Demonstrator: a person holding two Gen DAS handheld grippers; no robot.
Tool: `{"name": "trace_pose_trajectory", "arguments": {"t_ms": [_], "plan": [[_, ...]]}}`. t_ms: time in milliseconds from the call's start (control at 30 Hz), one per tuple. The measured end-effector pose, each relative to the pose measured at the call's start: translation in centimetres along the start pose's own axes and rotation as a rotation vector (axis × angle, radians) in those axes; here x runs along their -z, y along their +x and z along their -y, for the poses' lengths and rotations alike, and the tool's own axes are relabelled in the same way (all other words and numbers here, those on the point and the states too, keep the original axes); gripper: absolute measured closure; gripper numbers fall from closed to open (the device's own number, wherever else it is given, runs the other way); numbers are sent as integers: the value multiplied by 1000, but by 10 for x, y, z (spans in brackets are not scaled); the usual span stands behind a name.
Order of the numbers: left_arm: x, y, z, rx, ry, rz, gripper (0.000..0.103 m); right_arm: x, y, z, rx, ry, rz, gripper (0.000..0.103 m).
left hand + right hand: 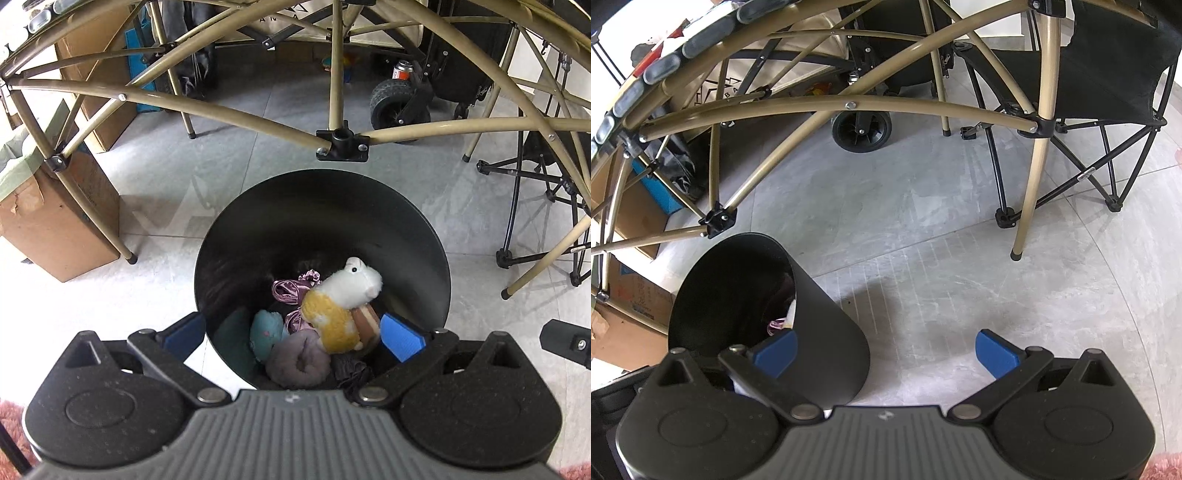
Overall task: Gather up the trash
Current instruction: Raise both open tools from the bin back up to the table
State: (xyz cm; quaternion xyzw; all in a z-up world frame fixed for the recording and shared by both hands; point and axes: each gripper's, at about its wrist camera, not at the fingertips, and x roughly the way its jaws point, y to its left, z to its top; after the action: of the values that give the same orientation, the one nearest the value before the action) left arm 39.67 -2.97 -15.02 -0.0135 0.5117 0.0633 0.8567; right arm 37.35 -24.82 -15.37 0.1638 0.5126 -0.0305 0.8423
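1. White-and-yellow plush animal toy (341, 306) lies inside the round black bin (413, 258), on top of the pile at the near side of the bin floor, head toward 1 o'clock.
2. Left gripper (293, 338) hangs over the bin's near rim, jaws spread wide, nothing between the blue pads (400, 341). The toy sits below and between them, closer to the right pad; contact with it cannot be judged.
3. Under and around the toy: a grey knitted ring-shaped soft piece (297, 358) at 7 o'clock, a pale teal fuzzy item (266, 332) at 9 o'clock, a shiny pink satin scrunchie (290, 291) at 10 o'clock, a brown striped piece (367, 321) touching it at 4 o'clock.
4. Right gripper (884, 352) is just beside the bin, over bare grey tile floor (960, 258), jaws also wide and empty. Its left pad overlaps the bin's outer wall in the view.
5. Beyond the bin at 12 o'clock: tan metal folding-frame tubes (236, 122) with a black joint bracket (343, 146) close above the far rim.
6. Cardboard box (55, 229) at 9 o'clock, black wheel (391, 103) at 1 o'clock, black folding camp chair (1108, 74) at 2 o'clock, all well apart from the bin.
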Motion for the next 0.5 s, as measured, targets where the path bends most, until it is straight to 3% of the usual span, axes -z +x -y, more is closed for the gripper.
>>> {"name": "trace_pose_trajectory", "arguments": {"t_ms": [500], "plan": [[-2, -28, -5, 52, -11, 63, 0, 0, -14, -3, -60, -3, 17, 0]]}}
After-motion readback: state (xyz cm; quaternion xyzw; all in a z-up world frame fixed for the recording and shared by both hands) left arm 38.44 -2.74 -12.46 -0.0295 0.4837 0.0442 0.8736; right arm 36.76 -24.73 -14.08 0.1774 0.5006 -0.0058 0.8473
